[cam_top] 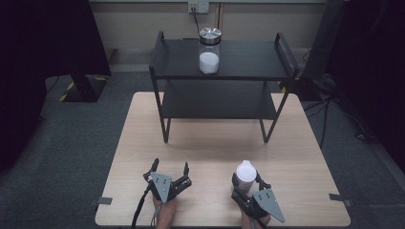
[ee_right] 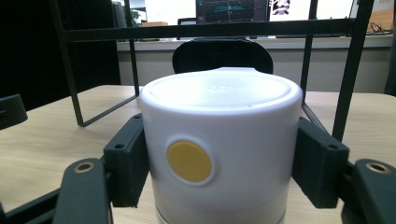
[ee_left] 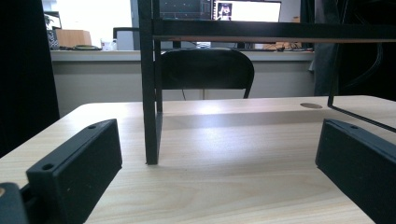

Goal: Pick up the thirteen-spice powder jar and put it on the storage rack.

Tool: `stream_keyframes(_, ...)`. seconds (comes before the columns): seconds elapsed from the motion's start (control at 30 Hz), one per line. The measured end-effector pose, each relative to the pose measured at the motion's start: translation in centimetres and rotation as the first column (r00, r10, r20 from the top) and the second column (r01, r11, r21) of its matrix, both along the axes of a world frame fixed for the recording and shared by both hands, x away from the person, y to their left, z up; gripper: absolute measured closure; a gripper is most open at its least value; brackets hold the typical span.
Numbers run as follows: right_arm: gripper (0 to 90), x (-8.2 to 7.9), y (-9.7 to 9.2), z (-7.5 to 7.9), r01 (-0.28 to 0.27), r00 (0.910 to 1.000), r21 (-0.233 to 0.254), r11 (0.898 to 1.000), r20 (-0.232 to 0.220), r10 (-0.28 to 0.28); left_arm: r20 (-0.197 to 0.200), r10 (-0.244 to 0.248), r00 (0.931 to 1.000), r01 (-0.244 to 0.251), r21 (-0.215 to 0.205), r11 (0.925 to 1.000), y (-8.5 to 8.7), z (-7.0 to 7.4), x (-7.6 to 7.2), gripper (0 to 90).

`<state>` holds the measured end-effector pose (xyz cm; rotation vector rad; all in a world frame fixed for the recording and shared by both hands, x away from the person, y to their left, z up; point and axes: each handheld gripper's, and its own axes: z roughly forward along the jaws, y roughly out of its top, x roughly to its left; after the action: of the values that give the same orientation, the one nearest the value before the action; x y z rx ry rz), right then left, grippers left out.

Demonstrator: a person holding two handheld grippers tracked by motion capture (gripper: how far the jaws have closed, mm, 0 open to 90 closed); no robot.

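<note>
Right gripper (cam_top: 247,187) is clamped on the white container (cam_top: 245,174), jaws pressing its smooth round sides just under the lid; in the right gripper view the white container (ee_right: 219,149) sits square between both pads with its yellow dot (ee_right: 189,161) facing the camera. It stands upright at the near right of the counter (cam_top: 215,152), looking like it rests on the wood, though the base is hidden. Left gripper (cam_top: 170,175) rests on the near left of the counter, jaws spread wide with nothing between them, well apart from the container. Main risk: the wall is slick and curved and the grip sits high, so a lift could let the container slide down or swing out of the pads, more so if the contents are heavy; weight cannot be told. A squeeze near the lid might also pop or loosen it. The black two-tier shelf (cam_top: 219,71) stands ahead, its crossbars and legs close to any forward path, so a tall load could clip the lower tier edge. The glass jar (cam_top: 209,50) with white powder sits on the top tier; a knock to the frame could rock it.
</note>
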<state>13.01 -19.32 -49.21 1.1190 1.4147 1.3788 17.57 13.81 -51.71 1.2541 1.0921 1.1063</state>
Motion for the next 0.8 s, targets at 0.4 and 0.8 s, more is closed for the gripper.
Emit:
stream_keyframes(0.4,29.7,0.4,-0.6,1.1,-0.027,0.9996,-0.002,1.0,-0.012,0.027,0.0,0.0,1.0,0.0,0.0,1.0,0.0,0.0,0.0,0.0)
stream_keyframes(0.8,29.8,0.3,-1.9,2.8,-0.077,0.997,0.018,0.997,-0.011,0.077,0.0,0.0,1.0,0.0,-0.001,1.0,0.0,0.0,0.0,0.0)
